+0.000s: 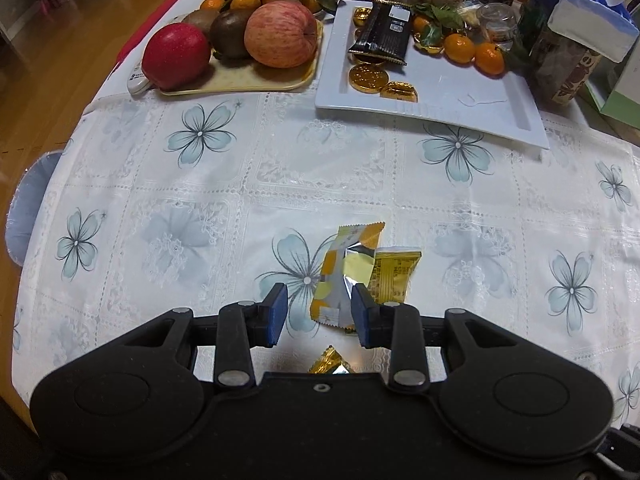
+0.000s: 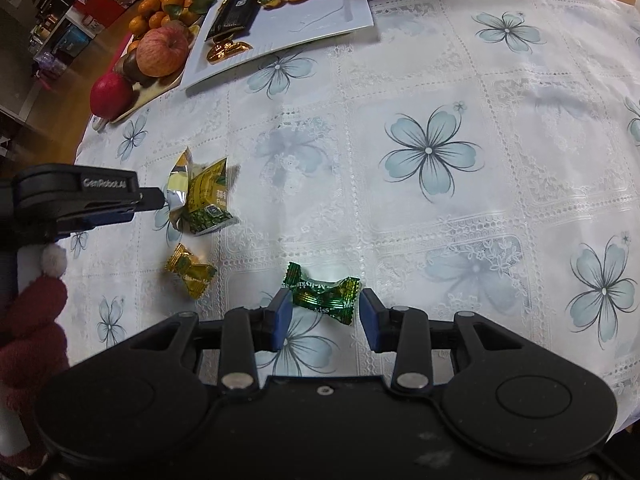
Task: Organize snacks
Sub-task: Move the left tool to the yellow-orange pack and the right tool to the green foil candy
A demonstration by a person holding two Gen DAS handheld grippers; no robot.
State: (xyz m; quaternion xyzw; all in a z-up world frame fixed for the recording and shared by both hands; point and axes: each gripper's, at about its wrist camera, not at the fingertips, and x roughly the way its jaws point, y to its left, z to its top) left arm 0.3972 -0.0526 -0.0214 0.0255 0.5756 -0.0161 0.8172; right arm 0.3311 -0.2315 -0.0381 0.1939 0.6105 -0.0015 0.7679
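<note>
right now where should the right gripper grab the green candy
Grip the green candy across its plump middle, from above; its twisted ends are thin and flare sideways. The right gripper, jaws open, already straddles it.

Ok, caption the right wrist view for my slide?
Open right hand-held gripper straddling a green candy on the floral tablecloth.

Snack table with several items partly hidden or cut off.

In the left wrist view, the gripper body hides most of a gold candy [image 1: 327,362], and a black packet [image 1: 382,30] covers some gold coins [image 1: 368,77] on the white tray [image 1: 460,100]. Jars [image 1: 496,24] at the top edge are cropped. In the right wrist view, a red glove [image 2: 32,320] is cut off at the left edge.
</note>
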